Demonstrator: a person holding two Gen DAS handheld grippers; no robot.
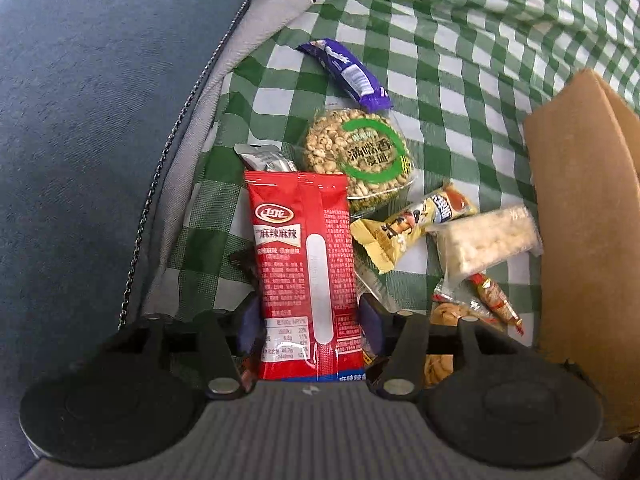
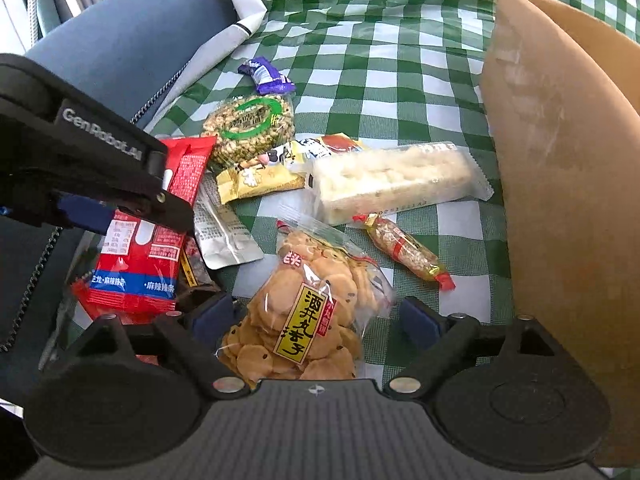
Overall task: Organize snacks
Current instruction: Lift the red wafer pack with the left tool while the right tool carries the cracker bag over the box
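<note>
Two tools over the checked cloth (image 2: 400,80): the left tool (image 1: 310,316) is clamped on the red packet (image 1: 304,264), long axis pointing away, at the cloth's left edge. Right tool (image 2: 316,316) spread around the cookie bag (image 2: 304,312). Cardboard box (image 2: 568,200) walls the right edge.

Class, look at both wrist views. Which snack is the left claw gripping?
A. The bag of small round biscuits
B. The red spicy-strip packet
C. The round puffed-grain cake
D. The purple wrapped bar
B: the left claw has both pads pressed against the red spicy-strip packet, while the others lie on the checked cloth.
</note>
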